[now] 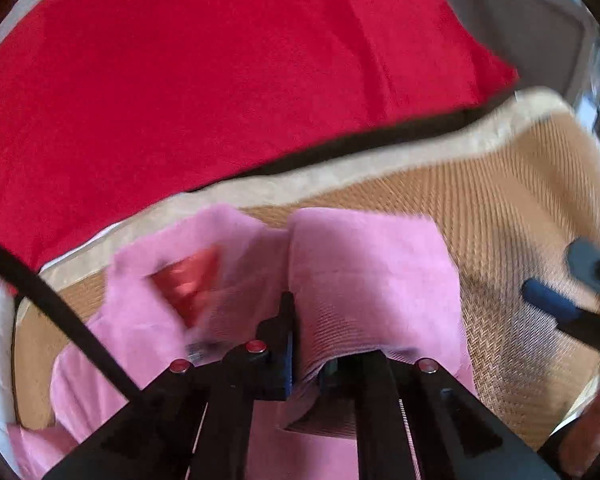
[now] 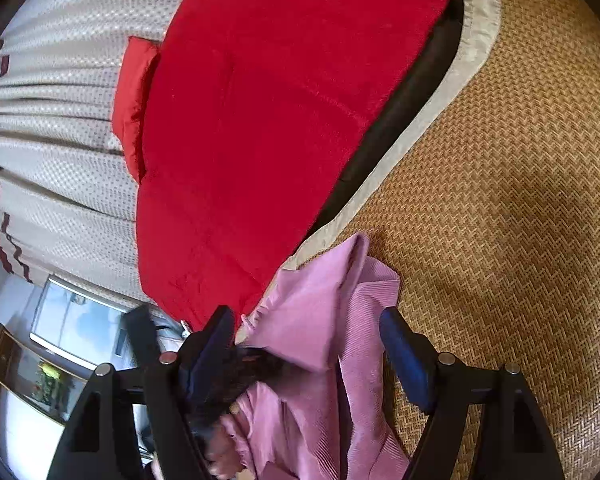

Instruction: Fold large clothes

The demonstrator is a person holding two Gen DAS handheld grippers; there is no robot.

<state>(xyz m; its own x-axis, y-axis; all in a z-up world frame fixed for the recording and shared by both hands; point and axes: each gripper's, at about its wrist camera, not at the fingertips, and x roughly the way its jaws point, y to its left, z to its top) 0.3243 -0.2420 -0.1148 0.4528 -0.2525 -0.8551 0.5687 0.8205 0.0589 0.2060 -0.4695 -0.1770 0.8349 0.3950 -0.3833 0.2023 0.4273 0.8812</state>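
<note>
A pink ribbed garment (image 1: 364, 280) lies bunched on a woven straw mat (image 1: 520, 208). A red patch (image 1: 192, 284) shows on its left part. My left gripper (image 1: 300, 340) is shut on a fold of the pink cloth, which drapes over its right finger. In the right wrist view the same garment (image 2: 324, 340) lies between the fingers of my right gripper (image 2: 312, 340), which is open, with the cloth loose and not pinched. The right gripper also shows at the right edge of the left wrist view (image 1: 568, 284). The left view is blurred.
A red quilt (image 1: 220, 72) covers the bed beyond the mat's beige border (image 1: 340, 172). A patterned curtain (image 2: 60, 120) and a window (image 2: 76, 324) lie to the left in the right wrist view. A black cable (image 1: 60, 312) crosses the left view.
</note>
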